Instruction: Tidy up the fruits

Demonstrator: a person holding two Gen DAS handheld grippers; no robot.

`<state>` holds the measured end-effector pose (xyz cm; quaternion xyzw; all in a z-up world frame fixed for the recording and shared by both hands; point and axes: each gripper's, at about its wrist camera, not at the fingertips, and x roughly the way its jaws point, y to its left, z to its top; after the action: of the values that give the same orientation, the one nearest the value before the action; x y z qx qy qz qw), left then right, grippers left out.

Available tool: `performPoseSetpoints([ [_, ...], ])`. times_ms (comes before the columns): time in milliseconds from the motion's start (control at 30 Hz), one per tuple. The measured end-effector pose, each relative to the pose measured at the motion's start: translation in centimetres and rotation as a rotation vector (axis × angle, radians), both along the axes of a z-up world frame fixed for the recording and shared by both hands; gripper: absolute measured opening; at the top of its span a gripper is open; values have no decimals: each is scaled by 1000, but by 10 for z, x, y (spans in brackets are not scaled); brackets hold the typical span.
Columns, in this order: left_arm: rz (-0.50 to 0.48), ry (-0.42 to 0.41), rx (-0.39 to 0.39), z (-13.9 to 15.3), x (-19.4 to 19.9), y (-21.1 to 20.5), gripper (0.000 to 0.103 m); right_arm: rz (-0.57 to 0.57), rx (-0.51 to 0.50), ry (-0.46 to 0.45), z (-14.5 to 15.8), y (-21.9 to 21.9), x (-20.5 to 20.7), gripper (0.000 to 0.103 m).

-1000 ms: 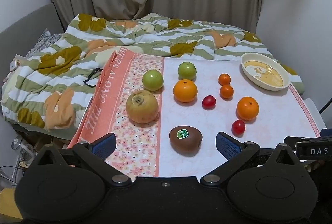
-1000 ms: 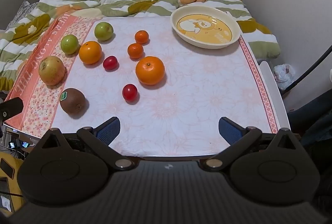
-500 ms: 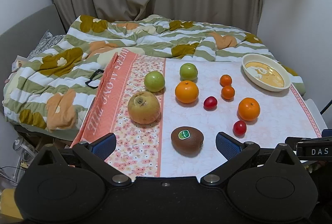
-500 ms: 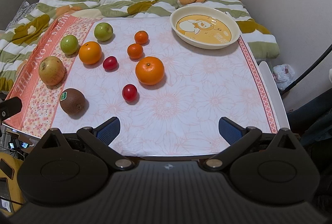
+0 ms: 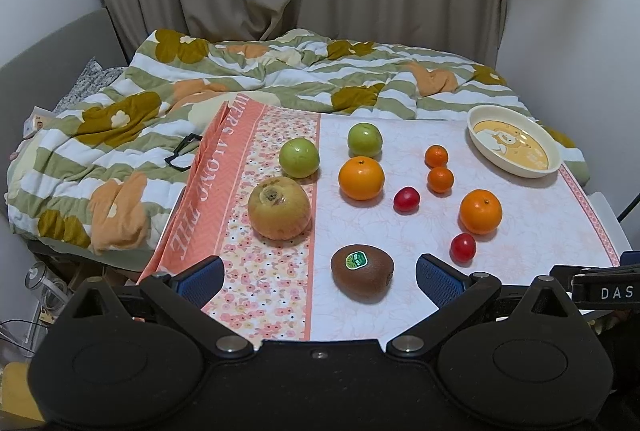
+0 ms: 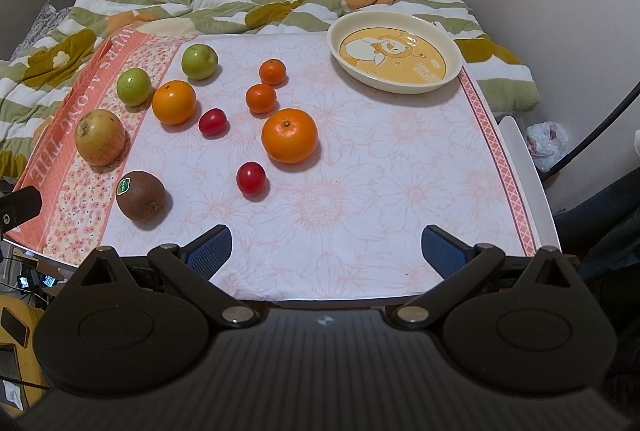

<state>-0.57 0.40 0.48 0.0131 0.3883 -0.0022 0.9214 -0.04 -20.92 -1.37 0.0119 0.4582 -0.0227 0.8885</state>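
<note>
Fruit lies spread on a floral cloth [image 6: 380, 171]. A kiwi [image 5: 362, 272] [image 6: 141, 195], a yellow pear [image 5: 279, 208], two green apples [image 5: 299, 158] [image 5: 364, 139], two oranges [image 5: 361, 178] [image 6: 289, 135], two small mandarins [image 6: 261, 98] [image 6: 273, 71] and two cherry tomatoes [image 6: 251, 178] [image 6: 213, 121]. An empty cream dish [image 6: 394, 51] stands at the far right. My left gripper [image 5: 318, 277] is open at the near edge, with the kiwi between its fingers' line. My right gripper [image 6: 326, 249] is open and empty over the near edge.
A rumpled striped quilt [image 5: 200, 87] covers the bed behind and left of the table. Black glasses [image 5: 184, 151] lie on it. A wall stands close on the right. The white table edge [image 6: 528, 171] shows at the right.
The left wrist view has tilted up a little, so the fruit sits lower in frame. The right gripper has barely moved. Both stay open.
</note>
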Motion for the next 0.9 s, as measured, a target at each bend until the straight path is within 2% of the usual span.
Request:
performPoseSetpoints([
  [900, 2, -19, 4, 3, -5, 2, 103, -8, 1, -13, 7, 0, -7, 103],
])
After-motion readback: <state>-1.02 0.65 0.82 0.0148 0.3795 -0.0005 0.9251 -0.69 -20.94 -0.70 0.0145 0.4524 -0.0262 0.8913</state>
